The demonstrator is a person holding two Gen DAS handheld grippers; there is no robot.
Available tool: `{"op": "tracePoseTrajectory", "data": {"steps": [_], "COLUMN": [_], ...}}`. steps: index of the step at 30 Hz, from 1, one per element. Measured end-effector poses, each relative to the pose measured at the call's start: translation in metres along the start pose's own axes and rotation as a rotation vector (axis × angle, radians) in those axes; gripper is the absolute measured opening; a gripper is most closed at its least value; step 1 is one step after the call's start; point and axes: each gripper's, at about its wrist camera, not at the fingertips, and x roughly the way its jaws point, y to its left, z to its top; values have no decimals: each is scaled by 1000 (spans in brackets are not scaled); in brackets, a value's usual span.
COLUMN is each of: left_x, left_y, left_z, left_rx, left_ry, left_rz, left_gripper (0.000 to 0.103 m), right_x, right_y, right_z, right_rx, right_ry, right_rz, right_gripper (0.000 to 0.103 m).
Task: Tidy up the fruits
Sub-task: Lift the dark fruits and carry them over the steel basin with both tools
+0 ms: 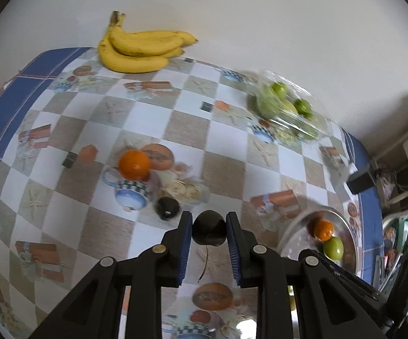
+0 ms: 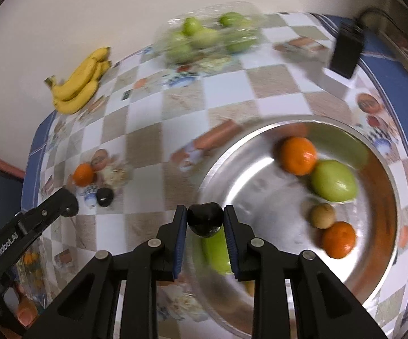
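Note:
My left gripper [image 1: 209,223] is shut on a dark avocado [image 1: 209,230] and holds it above the tablecloth. A second dark avocado [image 1: 167,208] and an orange [image 1: 134,164] lie on the table ahead of it. My right gripper [image 2: 205,217] is shut on another dark avocado [image 2: 205,219] at the near left rim of the metal bowl [image 2: 384,257]. The bowl holds two oranges [image 2: 298,156], a green fruit [image 2: 333,180], a small brown fruit [image 2: 322,215] and a green fruit [image 2: 216,250] under my fingers. The bowl also shows in the left wrist view [image 1: 350,243].
A bunch of bananas [image 1: 140,46] lies at the far edge by the wall. A clear plastic bag of green fruit [image 1: 287,107] sits at the far right. A black box [image 2: 346,52] stands at the table's right edge. The left gripper's arm [image 2: 28,220] shows at the left.

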Motion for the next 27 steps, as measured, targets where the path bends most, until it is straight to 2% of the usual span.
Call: {"op": "tracePoseTrajectory", "data": {"steps": [4, 7, 11, 15, 19, 27], "left_x": [2, 5, 12, 17, 21, 38], "left_y": [-26, -46, -68, -84, -101, -116], "left_z": [-9, -18, -27, -33, -37, -45], "left_rx": [60, 95, 148, 172, 226, 258], "left_ry": [16, 49, 71, 86, 76, 85], "left_rz": [-21, -74, -70, -106, -94, -90], "left_gripper": [26, 26, 26, 26, 26, 26], "right_x": [-5, -10, -16, -24, -29, -28], "right_y": [-20, -36, -54, -70, -82, -100], "right_z": [1, 0, 0, 1, 3, 3], "right_rx": [41, 75, 103, 140, 158, 191], "right_ry": [-9, -14, -23, -37, -48, -33], "right_rz": [-42, -53, -68, -62, -75, -78], "right_gripper": [27, 27, 27, 27, 27, 27]}}
